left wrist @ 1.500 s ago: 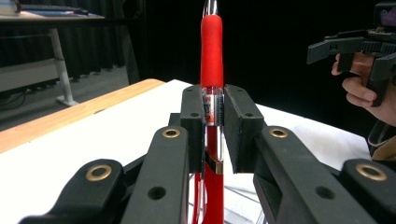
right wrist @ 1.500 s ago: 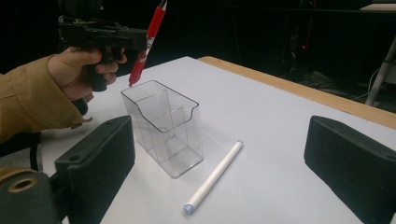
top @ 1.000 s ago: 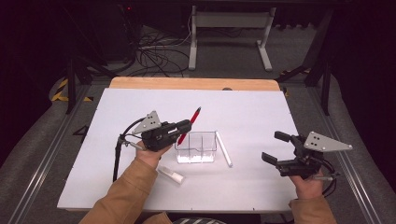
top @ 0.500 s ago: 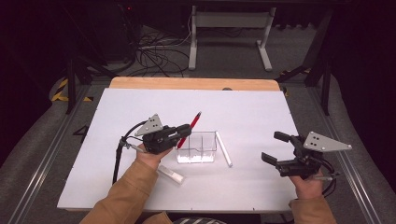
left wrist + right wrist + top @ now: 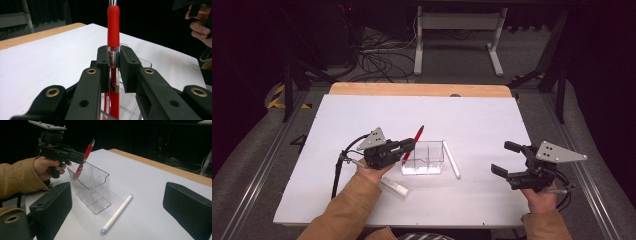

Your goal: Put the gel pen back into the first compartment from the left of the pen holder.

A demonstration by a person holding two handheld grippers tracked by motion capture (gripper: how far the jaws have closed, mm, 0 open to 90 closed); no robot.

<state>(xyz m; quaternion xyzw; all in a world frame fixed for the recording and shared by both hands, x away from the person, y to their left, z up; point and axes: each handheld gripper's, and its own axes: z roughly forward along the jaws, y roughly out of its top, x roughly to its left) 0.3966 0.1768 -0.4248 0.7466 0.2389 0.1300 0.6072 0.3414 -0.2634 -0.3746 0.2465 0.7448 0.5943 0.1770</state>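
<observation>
My left gripper (image 5: 408, 146) is shut on a red pen (image 5: 415, 141), which slants up and away. The pen's lower end sits inside the left part of a clear plastic box (image 5: 424, 159) on the white table. In the left gripper view the pads clamp the pen's (image 5: 113, 27) clear barrel just below its red grip, over the box's rim (image 5: 145, 63). My right gripper (image 5: 505, 158) is held open near the table's right edge, with nothing between its jaws. The right gripper view shows the box (image 5: 93, 192), the pen (image 5: 88, 150) and the left gripper (image 5: 79, 158).
A white stick-like pen (image 5: 451, 159) lies on the table just right of the box, also seen as the white pen (image 5: 117, 213) in the right gripper view. A small clear piece (image 5: 393, 186) lies beside the left sleeve. The white board (image 5: 362, 115) has a wooden far edge.
My left gripper has come down a little with the red pen, so its lower end sits deeper in the clear box. The right gripper has kept still.
</observation>
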